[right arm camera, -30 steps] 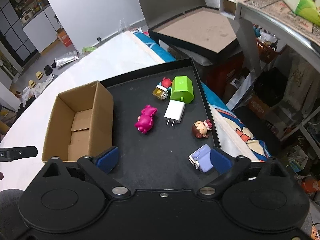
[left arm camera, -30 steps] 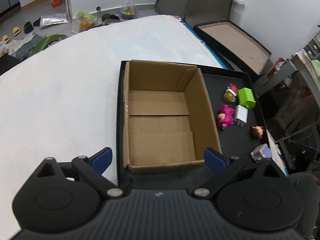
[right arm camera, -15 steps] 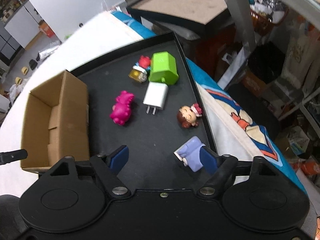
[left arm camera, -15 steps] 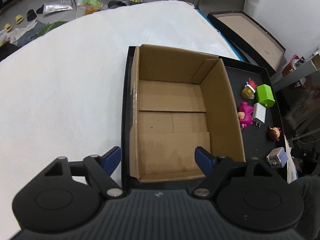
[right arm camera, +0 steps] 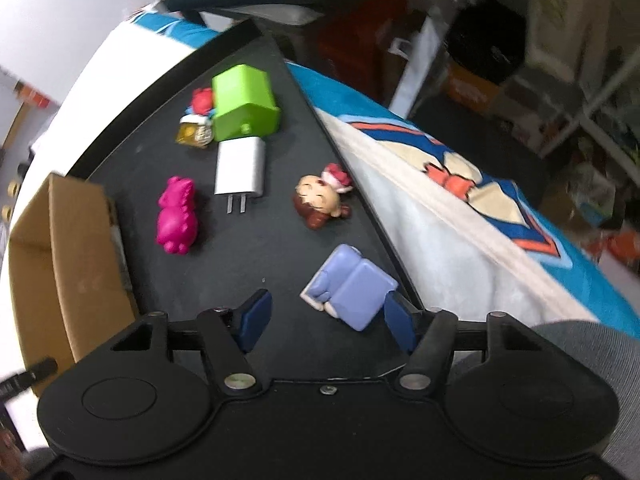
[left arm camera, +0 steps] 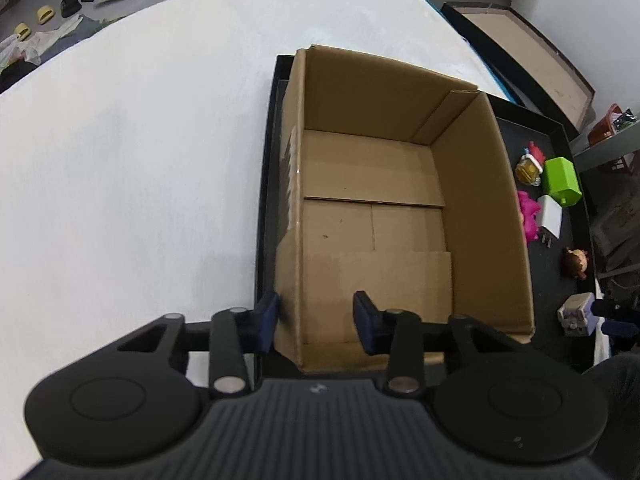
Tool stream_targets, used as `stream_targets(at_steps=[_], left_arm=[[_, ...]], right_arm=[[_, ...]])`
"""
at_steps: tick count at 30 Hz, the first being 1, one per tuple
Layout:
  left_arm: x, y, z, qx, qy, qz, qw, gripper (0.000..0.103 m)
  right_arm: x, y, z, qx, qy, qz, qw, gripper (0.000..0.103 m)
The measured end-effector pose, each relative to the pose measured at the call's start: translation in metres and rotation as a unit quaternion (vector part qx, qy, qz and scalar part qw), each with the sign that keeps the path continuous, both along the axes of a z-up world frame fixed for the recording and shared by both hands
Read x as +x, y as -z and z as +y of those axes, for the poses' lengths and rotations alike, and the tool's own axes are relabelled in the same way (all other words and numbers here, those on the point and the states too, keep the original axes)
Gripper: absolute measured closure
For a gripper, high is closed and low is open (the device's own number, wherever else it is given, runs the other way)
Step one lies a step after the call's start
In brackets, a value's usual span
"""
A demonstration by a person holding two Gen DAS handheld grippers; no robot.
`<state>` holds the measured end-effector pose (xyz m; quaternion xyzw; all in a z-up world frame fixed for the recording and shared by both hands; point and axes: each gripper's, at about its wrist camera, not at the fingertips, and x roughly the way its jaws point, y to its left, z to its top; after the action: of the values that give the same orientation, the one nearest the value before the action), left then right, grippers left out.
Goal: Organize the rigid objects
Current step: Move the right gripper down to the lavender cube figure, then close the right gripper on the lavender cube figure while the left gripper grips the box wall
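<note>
The lilac toy sofa (right arm camera: 352, 288) lies on the black tray (right arm camera: 256, 264), close against the tray's right edge and near its front corner. It is seen between the blue pads of the right tool (right arm camera: 326, 320), whose jaws are closing; the right pad sits just beside the sofa's end, while the left pad is well clear, so nothing is gripped yet. The sofa looks like moulded plastic or resin: light, stiff and smooth, and likely to slip or twist if pinched on a rounded cushion. A hold across its flatter sides would be judged safer.

The left tool (left arm camera: 316, 320) straddles the left wall of the empty cardboard box (left arm camera: 384, 216) near the box's front left corner, jaws closing, 1 pad outside and 1 inside, not yet pressing. The wall is thin, light card that flexes, so the box may tilt if lifted by 1 side.
</note>
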<state>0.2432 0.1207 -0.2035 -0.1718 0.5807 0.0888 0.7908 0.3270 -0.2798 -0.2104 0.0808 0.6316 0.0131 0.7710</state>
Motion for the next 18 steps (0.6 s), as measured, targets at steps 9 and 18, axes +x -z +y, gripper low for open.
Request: stream_targets(at_steps=[9, 18], left_arm=[[-0.007, 0.001, 0.009, -0.009, -0.010, -0.005, 0.9999, 0.089], [-0.011, -0.005, 0.011, -0.013, 0.011, -0.011, 0.9998, 0.089]], right_arm=[[0.006, 0.015, -0.004, 0.008, 0.058, 0.025, 0.998, 0.040], [0.010, 0.034, -0.008, 0.022, 0.117, 0.049, 0.992, 0.042]])
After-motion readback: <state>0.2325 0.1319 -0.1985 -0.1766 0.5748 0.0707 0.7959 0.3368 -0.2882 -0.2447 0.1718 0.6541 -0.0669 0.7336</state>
